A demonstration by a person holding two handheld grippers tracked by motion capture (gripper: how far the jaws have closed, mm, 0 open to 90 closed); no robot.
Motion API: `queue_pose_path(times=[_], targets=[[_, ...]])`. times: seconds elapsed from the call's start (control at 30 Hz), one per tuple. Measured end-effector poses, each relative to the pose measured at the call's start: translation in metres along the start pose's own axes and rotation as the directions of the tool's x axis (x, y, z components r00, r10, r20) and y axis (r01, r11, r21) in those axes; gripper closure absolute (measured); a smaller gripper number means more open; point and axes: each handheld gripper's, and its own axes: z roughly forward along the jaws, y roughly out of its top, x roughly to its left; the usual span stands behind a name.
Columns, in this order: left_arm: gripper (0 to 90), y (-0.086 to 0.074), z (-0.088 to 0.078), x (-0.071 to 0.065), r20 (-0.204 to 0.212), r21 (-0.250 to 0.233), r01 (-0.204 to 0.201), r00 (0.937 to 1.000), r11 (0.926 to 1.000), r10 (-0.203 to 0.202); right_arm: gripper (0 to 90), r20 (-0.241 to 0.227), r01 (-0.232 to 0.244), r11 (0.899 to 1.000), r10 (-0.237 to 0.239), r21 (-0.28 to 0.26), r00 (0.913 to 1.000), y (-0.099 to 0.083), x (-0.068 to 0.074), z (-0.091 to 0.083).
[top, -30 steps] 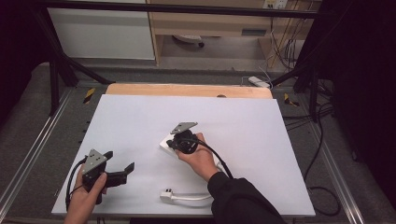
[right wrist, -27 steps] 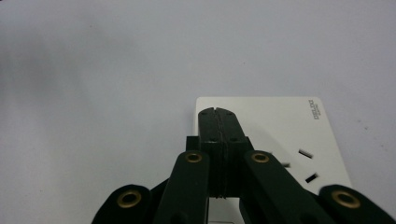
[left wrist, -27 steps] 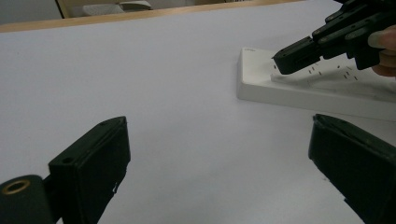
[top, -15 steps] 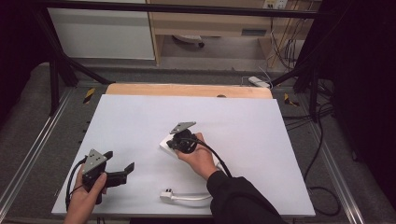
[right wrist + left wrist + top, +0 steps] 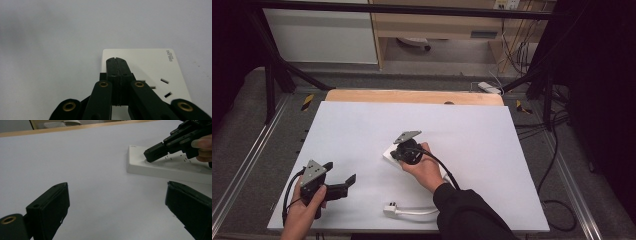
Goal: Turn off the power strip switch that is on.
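Two hands come in from the near edge of a white rectangular tabletop (image 5: 492,135), each holding a black two-jaw gripper. Nearest the person, a white plug on a white cord (image 5: 412,211) lies flat by the front edge. At the near left, the left gripper (image 5: 343,184) is held just above the table surface with its jaws spread wide apart and nothing between them. Farther in, near the table's middle, the right gripper (image 5: 394,156) points down at a flat white plastic socket block (image 5: 150,67). Its jaws are pressed together with nothing pinched between them, and their joined tips rest on the block's top face, beside the dark plug slots. The block lies flat on the table, well apart from the left gripper. Beyond it runs the table's pale wooden far edge (image 5: 412,96).
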Motion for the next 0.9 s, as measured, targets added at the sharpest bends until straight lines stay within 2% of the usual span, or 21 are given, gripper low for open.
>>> queue_pose_path(times=[0.43,0.9], targets=[[5.6,0.0000,0.0002,-0.0005,0.002,0.004,-0.003,1.0000,1.0000,0.003,90.0,-0.004,-0.018,1.000,0.018,0.002,0.9998,0.0005,-0.0008,0.0003],[5.6,-0.0001,0.0003,-0.0006,0.004,0.006,-0.003,1.0000,1.0000,0.003,90.0,-0.003,-0.017,1.000,0.017,0.003,0.9999,0.0005,0.0004,0.0038]])
